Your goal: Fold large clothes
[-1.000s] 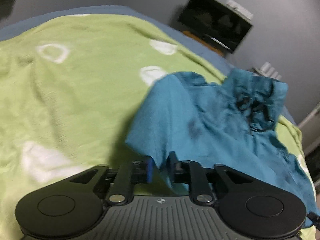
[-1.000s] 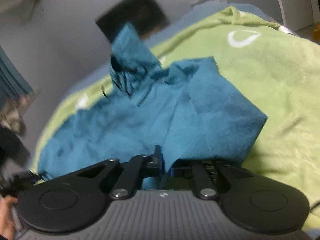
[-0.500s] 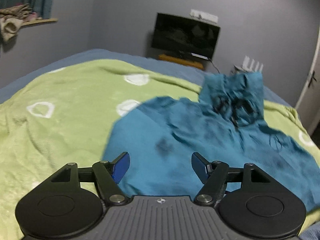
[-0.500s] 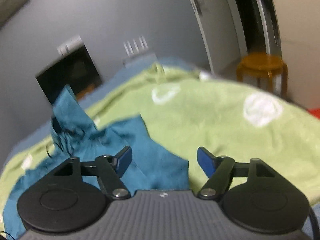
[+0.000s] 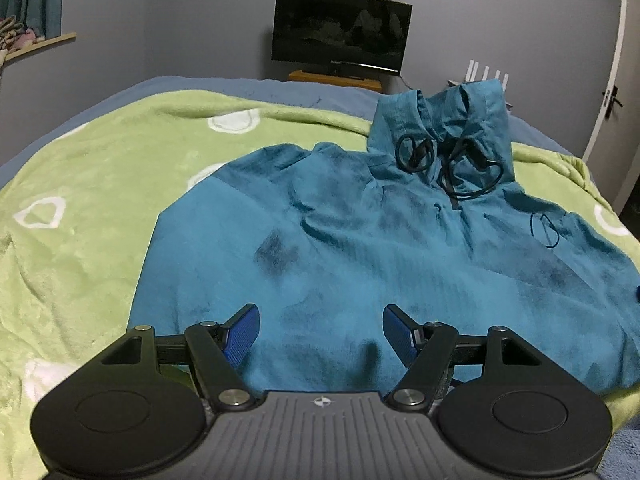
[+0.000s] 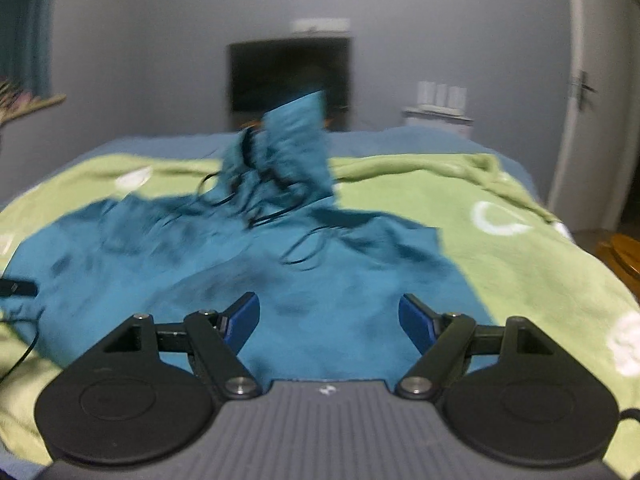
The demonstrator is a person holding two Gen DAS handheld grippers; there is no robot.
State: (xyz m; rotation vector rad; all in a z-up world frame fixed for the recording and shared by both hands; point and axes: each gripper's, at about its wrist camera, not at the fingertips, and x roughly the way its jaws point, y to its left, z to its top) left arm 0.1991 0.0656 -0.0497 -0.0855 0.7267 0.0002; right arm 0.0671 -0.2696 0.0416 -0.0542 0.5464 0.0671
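Note:
A teal hoodie point(image 5: 360, 248) lies spread on the green blanket point(image 5: 80, 184), its hood point(image 5: 444, 128) at the far end with black drawstrings point(image 5: 452, 168) looped on it. It also shows in the right wrist view point(image 6: 240, 264), blurred. My left gripper point(image 5: 320, 330) is open and empty, just above the hoodie's near hem. My right gripper point(image 6: 328, 320) is open and empty, also over the near hem, toward the hoodie's right side.
The blanket covers a bed with a blue sheet point(image 5: 248, 84). A dark TV point(image 5: 340, 32) hangs on the grey wall behind. A white door point(image 5: 616, 88) is at the right. A wooden stool point(image 6: 624, 248) stands off the bed's right side.
Both grippers were shut on the hoodie's cloth a second ago; they have let go, opened and drawn back. The hoodie now lies flat on the blanket.

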